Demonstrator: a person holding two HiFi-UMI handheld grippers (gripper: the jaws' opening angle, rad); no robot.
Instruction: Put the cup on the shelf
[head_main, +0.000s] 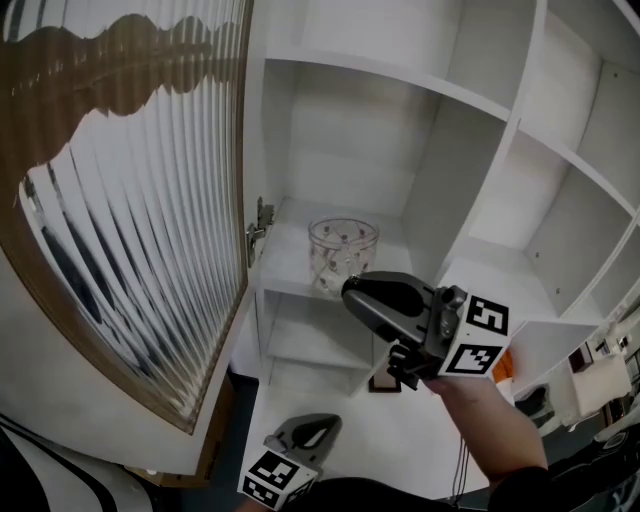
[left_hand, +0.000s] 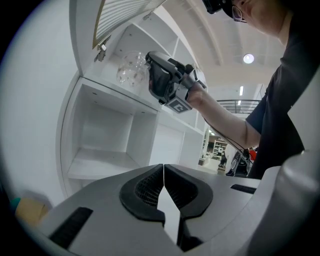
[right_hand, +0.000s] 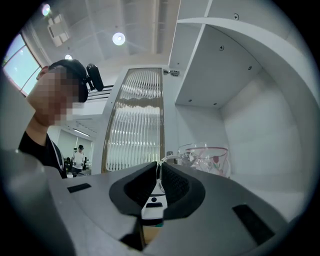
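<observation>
A clear glass cup (head_main: 342, 250) with a small red flower print stands upright in the open cupboard compartment, over its white shelf board (head_main: 290, 245). Whether its base touches the board is hidden. My right gripper (head_main: 347, 288) reaches in from the front, and its jaws are shut on the cup's thin glass handle (right_hand: 165, 161). The cup (right_hand: 207, 157) sits just beyond the right gripper (right_hand: 159, 169). The left gripper view shows the cup (left_hand: 131, 70) and the right gripper (left_hand: 150, 67) from below. My left gripper (left_hand: 163, 167) hangs low in front of the cupboard, shut and empty; it is also in the head view (head_main: 318, 430).
A cupboard door (head_main: 130, 200) with ribbed glass and a wooden frame stands swung open on the left, its hinge (head_main: 260, 225) beside the cup. More white compartments (head_main: 560, 230) lie to the right, above and below. The person's forearm (head_main: 490, 420) reaches up from the lower right.
</observation>
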